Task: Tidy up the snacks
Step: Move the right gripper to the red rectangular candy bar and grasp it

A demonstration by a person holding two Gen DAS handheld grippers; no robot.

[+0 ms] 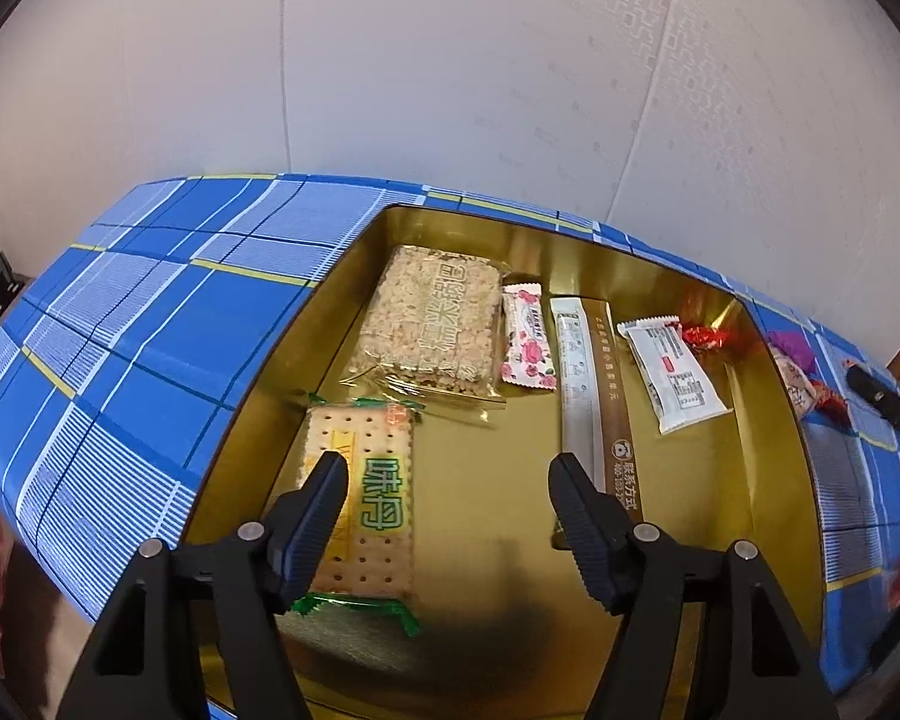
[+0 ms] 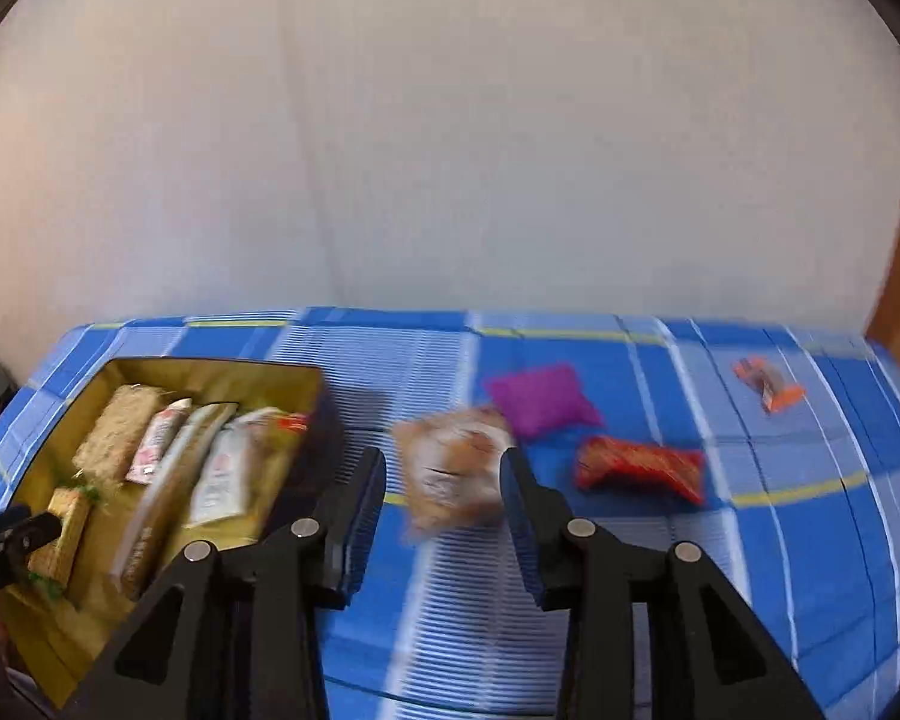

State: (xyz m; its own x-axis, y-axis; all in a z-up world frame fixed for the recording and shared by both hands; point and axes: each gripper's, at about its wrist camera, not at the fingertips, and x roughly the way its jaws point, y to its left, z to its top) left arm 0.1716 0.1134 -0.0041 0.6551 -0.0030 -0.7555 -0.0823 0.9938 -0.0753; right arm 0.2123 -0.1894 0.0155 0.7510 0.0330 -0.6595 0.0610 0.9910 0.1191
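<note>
We work over a table point(image 2: 750, 570) under a blue plaid cloth, with a gold tin point(image 1: 510, 540) near its left edge already carrying most of the snacks. Largest inside is the puffed-rice cake point(image 1: 429, 318) toward the far wall of the tin, then the cracker pack point(image 1: 366, 510) at the near left, a long brown stick sachet point(image 1: 591, 384), a white bar point(image 1: 678, 375) and a rose-printed candy point(image 1: 528, 333). Our left gripper point(image 1: 447, 483) hangs over the tin, fingers spread and gripping nothing. Our right gripper point(image 2: 444, 486) sits out on the cloth, fingers apart around a blurred brownish pastry packet point(image 2: 456, 474); we cannot tell whether they touch it. We judge it light, soft and crinkly, its contents crushable, so a gentle pinch across its middle suits. Beyond lie a red packet point(image 2: 639, 468), a purple pouch point(image 2: 540, 399) and a small orange candy point(image 2: 768, 387) toward the far right corner
</note>
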